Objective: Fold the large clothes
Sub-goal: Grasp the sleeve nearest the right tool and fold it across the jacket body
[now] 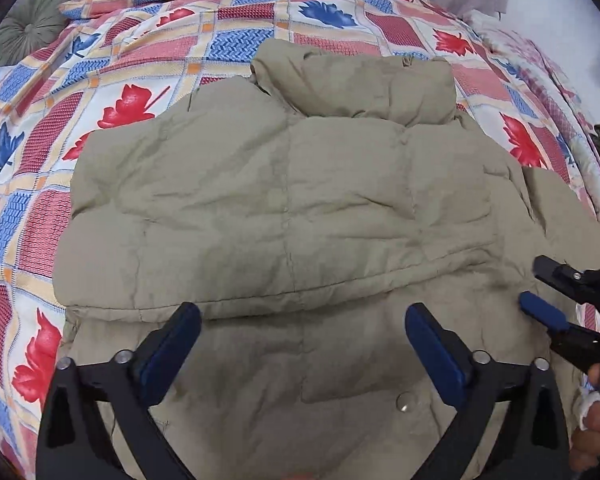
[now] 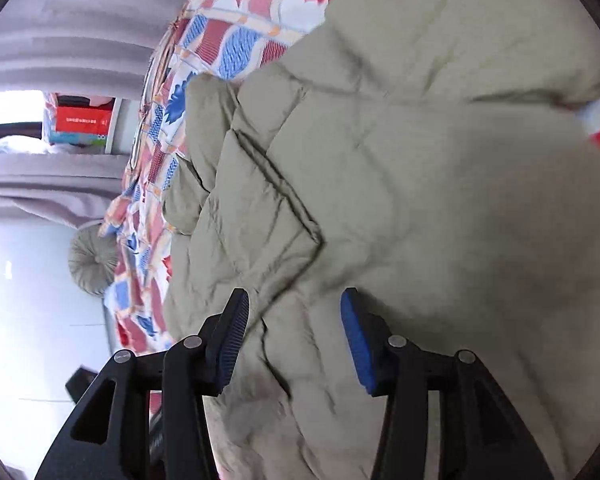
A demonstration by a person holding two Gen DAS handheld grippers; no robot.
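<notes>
One fold at least appears to be made already: the beige quilted puffer jacket lies on the bed's leaf-patterned red, blue and white quilt, its upper panel doubled over the lower one with the folded edge running just ahead of the left tongs. Those tongs are spread wide above the fabric and nothing is held in them. The right tongs are likewise parted, empty, hovering close over the jacket's right side. A flap or sleeve is seen sticking out at the right, so tucking it in and a further fold are judged to remain.
</notes>
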